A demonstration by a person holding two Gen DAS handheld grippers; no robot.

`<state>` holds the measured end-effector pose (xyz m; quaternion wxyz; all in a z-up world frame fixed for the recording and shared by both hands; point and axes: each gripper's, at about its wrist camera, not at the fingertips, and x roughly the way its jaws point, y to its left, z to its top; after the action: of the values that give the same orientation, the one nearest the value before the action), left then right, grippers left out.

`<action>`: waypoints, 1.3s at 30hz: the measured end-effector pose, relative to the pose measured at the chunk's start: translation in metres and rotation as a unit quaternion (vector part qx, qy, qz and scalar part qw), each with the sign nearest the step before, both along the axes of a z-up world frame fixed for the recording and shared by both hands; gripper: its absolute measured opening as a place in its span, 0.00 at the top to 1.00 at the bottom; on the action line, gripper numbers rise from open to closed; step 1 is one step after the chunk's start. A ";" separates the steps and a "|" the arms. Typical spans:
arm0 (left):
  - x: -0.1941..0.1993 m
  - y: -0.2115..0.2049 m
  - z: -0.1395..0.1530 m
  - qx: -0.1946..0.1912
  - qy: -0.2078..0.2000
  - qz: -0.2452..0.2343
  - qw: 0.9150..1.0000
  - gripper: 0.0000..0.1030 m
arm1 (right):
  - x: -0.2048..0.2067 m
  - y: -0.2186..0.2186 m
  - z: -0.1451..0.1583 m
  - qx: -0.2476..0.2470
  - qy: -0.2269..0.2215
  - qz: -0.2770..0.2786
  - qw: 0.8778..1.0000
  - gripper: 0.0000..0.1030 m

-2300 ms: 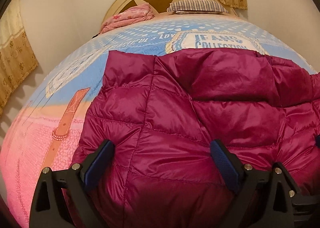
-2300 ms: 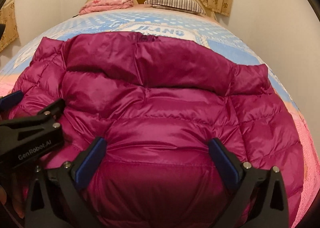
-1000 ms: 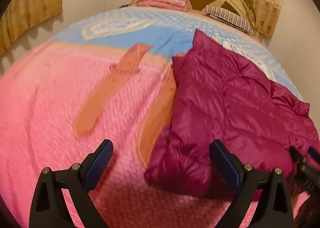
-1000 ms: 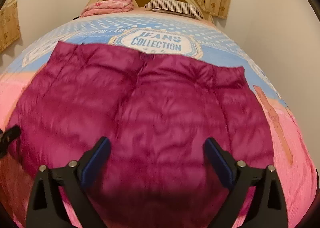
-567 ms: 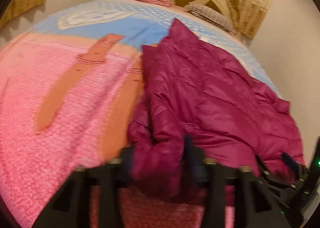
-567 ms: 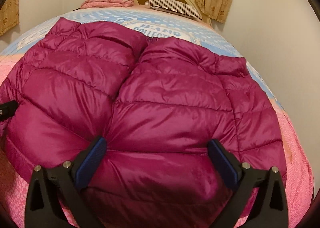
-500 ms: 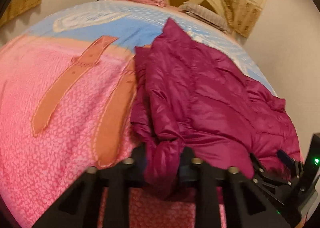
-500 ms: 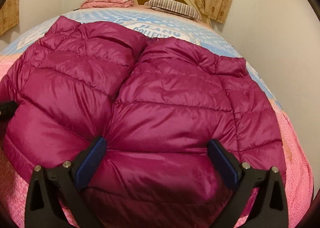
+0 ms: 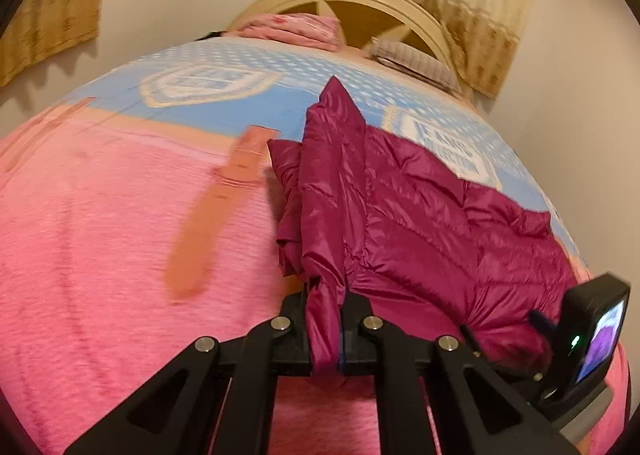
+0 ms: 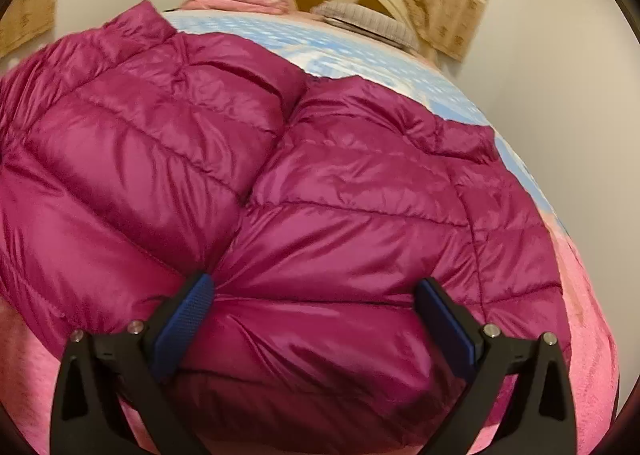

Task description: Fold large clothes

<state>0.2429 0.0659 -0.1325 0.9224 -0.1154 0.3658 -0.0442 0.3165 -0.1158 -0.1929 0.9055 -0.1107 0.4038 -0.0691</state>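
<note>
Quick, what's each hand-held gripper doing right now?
Left hand-held gripper: shut on the magenta puffer jacket edge.
Right hand-held gripper: open, jacket bulk between its fingers.

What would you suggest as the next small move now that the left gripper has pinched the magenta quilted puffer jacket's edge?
Probably close the right gripper on the hem bulging between its open blue-padded fingers. The left gripper is already shut on the edge of the magenta quilted puffer jacket, so a matching hold would likely let both lift evenly off the pink bedspread for a fold.
</note>
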 end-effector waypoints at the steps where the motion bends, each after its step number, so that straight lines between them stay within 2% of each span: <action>1: -0.004 0.007 0.006 0.004 -0.007 0.005 1.000 0.95 | -0.002 0.010 0.000 0.000 -0.002 0.011 1.000 0.00; 3: -0.011 0.015 0.019 0.022 -0.024 0.009 0.999 0.95 | -0.003 0.027 0.002 0.005 0.001 0.042 0.999 0.00; 5: -0.016 0.015 0.035 0.032 -0.041 0.007 0.999 0.95 | -0.005 0.029 0.013 0.033 0.014 0.077 0.996 0.00; 9: -0.023 -0.008 0.062 0.064 -0.081 -0.017 0.995 0.95 | -0.022 -0.010 0.041 0.079 0.004 0.078 0.994 0.00; 13: -0.027 -0.066 0.084 0.101 -0.131 -0.066 0.984 0.95 | -0.044 -0.085 0.066 0.097 -0.024 0.023 0.995 0.00; 17: -0.027 -0.128 0.094 0.117 -0.157 -0.128 0.972 0.95 | -0.047 -0.164 0.059 0.077 -0.010 -0.066 0.995 0.00; 21: -0.027 -0.192 0.084 0.155 -0.168 -0.185 0.956 0.95 | -0.061 -0.242 0.047 0.083 0.005 -0.148 0.985 0.00; 24: -0.029 -0.249 0.054 0.201 -0.163 -0.236 0.937 0.95 | -0.075 -0.280 0.036 0.091 0.011 -0.185 0.978 0.00; 25: -0.033 -0.258 0.047 0.211 -0.162 -0.247 0.932 0.95 | -0.078 -0.287 0.035 0.092 0.013 -0.192 0.977 0.00; 28: -0.041 -0.298 0.006 0.249 -0.144 -0.298 0.910 0.95 | -0.087 -0.304 0.029 0.102 0.014 -0.209 0.973 0.00; 30: -0.045 -0.311 -0.015 0.268 -0.136 -0.314 0.901 0.95 | -0.086 -0.304 0.026 0.108 0.017 -0.210 0.971 0.00; 32: -0.051 -0.320 -0.023 0.281 -0.140 -0.317 0.895 0.94 | -0.087 -0.305 0.024 0.110 0.017 -0.208 0.972 0.00; 34: -0.054 -0.319 -0.023 0.286 -0.147 -0.313 0.893 0.91 | -0.085 -0.305 0.019 0.112 0.020 -0.202 0.973 0.00; 37: -0.060 -0.316 -0.004 0.272 -0.151 -0.316 0.896 0.82 | -0.083 -0.308 0.014 0.119 0.017 -0.201 0.972 0.00; 38: -0.065 -0.315 0.005 0.265 -0.158 -0.316 0.897 0.71 | -0.083 -0.308 0.014 0.121 0.014 -0.203 0.972 0.00; 39: -0.071 -0.315 0.015 0.257 -0.169 -0.319 0.896 0.47 | -0.083 -0.309 0.013 0.121 0.013 -0.203 0.972 0.00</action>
<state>0.1717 -0.2495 -0.1173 0.9042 0.2581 0.2200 -0.2594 0.2338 -0.4251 -0.1801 0.8740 0.0830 0.4347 -0.2006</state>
